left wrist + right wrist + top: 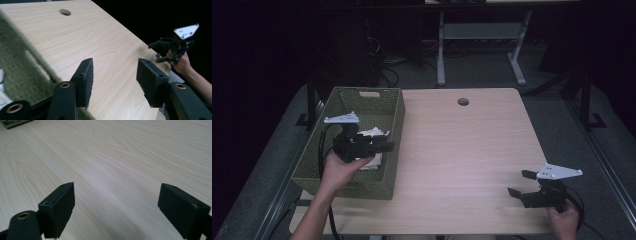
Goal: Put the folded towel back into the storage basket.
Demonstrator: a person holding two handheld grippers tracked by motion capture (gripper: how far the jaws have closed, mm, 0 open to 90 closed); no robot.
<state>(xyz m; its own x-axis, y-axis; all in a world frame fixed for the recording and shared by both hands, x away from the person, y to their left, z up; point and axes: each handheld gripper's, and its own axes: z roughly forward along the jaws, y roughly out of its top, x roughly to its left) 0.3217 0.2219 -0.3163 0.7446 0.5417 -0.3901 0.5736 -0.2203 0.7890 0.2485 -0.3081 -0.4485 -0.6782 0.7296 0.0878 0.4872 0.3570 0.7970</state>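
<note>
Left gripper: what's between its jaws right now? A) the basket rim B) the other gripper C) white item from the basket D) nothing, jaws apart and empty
D: in the left gripper view the left gripper has its jaws apart with bare table showing through the gap; the white items lie in the green basket.

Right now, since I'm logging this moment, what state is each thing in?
left gripper: jaws open, nothing between them, over the basket's near right part.
right gripper: jaws open, empty, low over the table.
basket: upright at the table's left edge, white items inside.
white items: lying in the basket, not gripped.
table: bare wood with a round hole.
</note>
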